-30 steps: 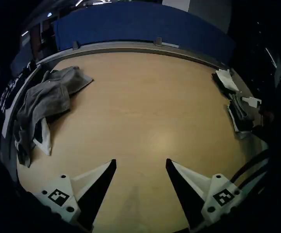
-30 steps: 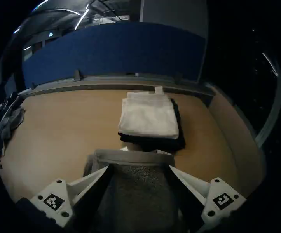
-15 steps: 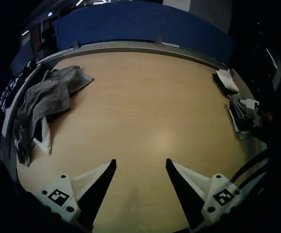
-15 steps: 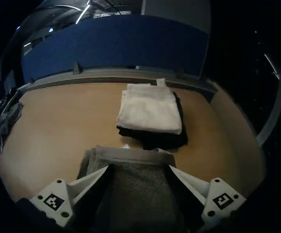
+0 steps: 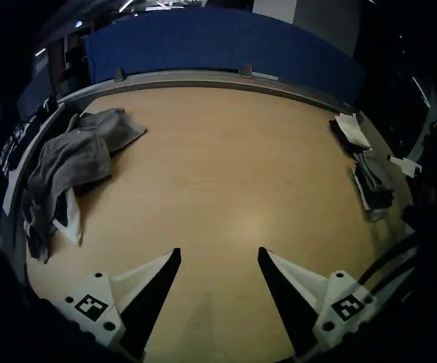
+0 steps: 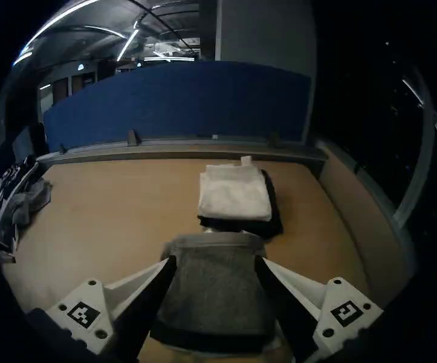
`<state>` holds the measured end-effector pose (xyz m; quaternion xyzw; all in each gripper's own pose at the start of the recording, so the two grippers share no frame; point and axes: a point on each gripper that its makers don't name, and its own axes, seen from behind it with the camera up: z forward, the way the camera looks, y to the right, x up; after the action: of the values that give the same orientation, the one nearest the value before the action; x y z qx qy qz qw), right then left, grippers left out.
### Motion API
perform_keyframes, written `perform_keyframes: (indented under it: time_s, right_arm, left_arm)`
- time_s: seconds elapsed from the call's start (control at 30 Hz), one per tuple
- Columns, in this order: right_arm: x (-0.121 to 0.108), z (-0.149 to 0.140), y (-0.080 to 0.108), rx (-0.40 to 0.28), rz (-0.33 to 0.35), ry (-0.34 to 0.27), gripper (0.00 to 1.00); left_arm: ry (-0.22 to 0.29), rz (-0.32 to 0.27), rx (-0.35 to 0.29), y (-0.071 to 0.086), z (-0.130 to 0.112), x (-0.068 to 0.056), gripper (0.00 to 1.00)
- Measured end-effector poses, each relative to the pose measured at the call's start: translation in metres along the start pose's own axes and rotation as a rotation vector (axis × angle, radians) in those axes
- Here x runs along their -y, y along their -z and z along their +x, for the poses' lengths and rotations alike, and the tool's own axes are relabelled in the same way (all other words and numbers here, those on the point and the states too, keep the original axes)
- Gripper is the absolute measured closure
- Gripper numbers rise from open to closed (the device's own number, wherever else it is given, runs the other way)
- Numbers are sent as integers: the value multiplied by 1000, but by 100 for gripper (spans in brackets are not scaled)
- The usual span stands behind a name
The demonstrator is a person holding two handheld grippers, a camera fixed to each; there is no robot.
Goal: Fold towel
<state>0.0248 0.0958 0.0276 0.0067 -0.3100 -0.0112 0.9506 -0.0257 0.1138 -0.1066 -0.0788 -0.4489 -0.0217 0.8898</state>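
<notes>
Right jaws: the right gripper is standing wide open, its fingers flanking a folded grey terry towel from above and apparently not clamping it.
Left jaws: the left gripper is also gaping, with nothing but the light wooden table between its fingers.
Done: the grey towel is lying in a neat rectangle between the right jaws, with a dark layer peeking out under its near edge. It looks folded and set down.
Just ahead: a white folded towel is resting on a black folded towel, beyond the right fingertips.
Left: a heap of crumpled grey towels is waiting far ahead-left of the left jaws.
Pose: the right gripper is hovering above its towel, tilted down; the left is idling low over bare table, facing the blue partition.
</notes>
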Motion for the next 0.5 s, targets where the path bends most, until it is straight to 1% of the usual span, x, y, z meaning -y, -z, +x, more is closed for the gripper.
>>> perform_keyframes:
  time_s: [0.13, 0.3, 0.4, 0.5]
  right_arm:
    - [2, -10, 21, -4, -11, -1, 0]
    - [5, -19, 34, -10, -15, -16, 0]
    - [7, -19, 39, -38, -16, -34, 0]
    - [8, -14, 45, -82, -20, -52, 0]
  left_arm:
    - [0, -6, -13, 1, 4, 0, 5]
    - [-6, -13, -33, 4, 8, -1, 5]
    - [-10, -16, -51, 4, 13, -1, 5]
    - [-9, -17, -83, 6, 20, 0, 5]
